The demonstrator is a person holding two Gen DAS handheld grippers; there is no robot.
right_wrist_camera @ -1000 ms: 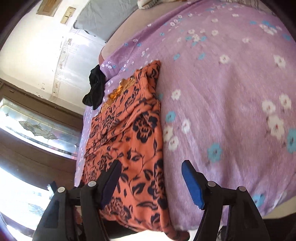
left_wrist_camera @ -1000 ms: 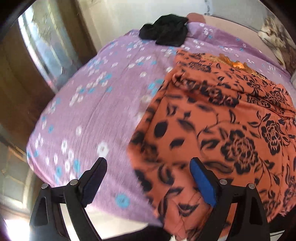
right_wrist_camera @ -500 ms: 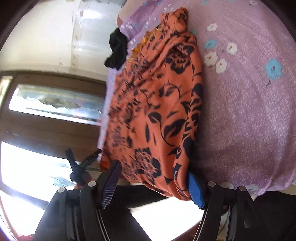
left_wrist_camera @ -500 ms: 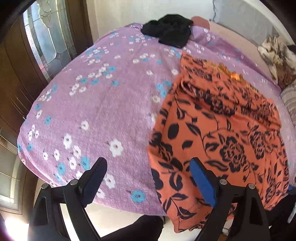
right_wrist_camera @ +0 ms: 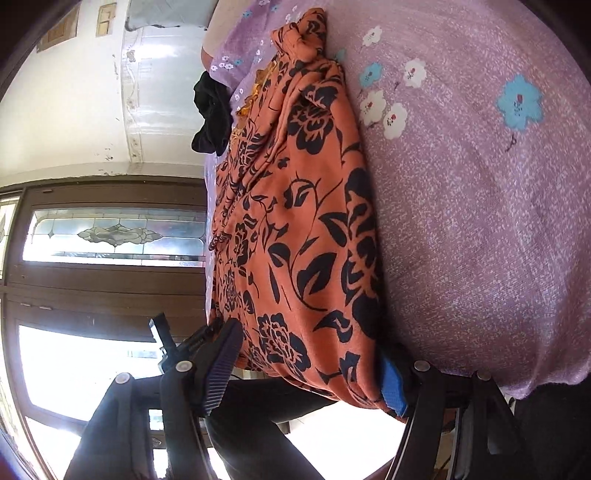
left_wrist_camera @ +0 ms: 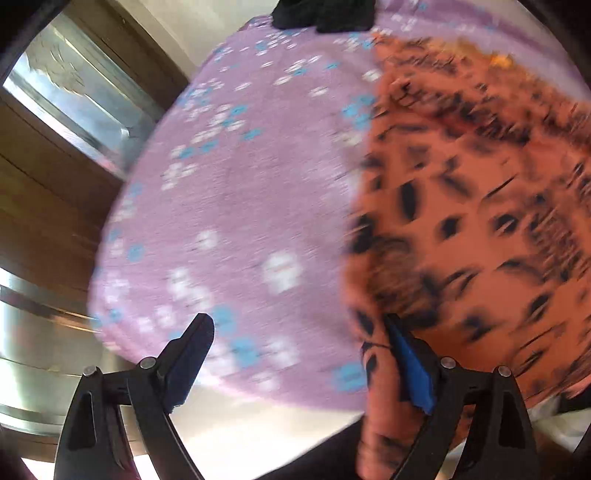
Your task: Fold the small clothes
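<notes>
An orange garment with a black flower print (right_wrist_camera: 295, 229) lies spread on the purple flowered bedsheet (right_wrist_camera: 480, 221), its hem hanging over the near bed edge. My right gripper (right_wrist_camera: 310, 365) is open at that hem. The cloth's corner sits between the jaws, with the blue pad (right_wrist_camera: 391, 384) against its right edge. In the blurred left wrist view the garment (left_wrist_camera: 480, 221) fills the right side. My left gripper (left_wrist_camera: 299, 332) stands wide open over the sheet (left_wrist_camera: 240, 221). Its blue pad (left_wrist_camera: 410, 365) is at the garment's left edge, and nothing is gripped.
A black piece of clothing (right_wrist_camera: 210, 114) (left_wrist_camera: 321, 14) lies at the far end of the bed. A wooden door with patterned glass (right_wrist_camera: 110, 236) stands left of the bed. A person's dark trouser leg (right_wrist_camera: 251, 424) is just below the hem. The other gripper's black tip (right_wrist_camera: 162, 336) shows beyond it.
The right gripper has sunk to the bed's near edge and closed in on the hem. The left view has swung and blurred, and its right finger now meets the garment's left edge.
</notes>
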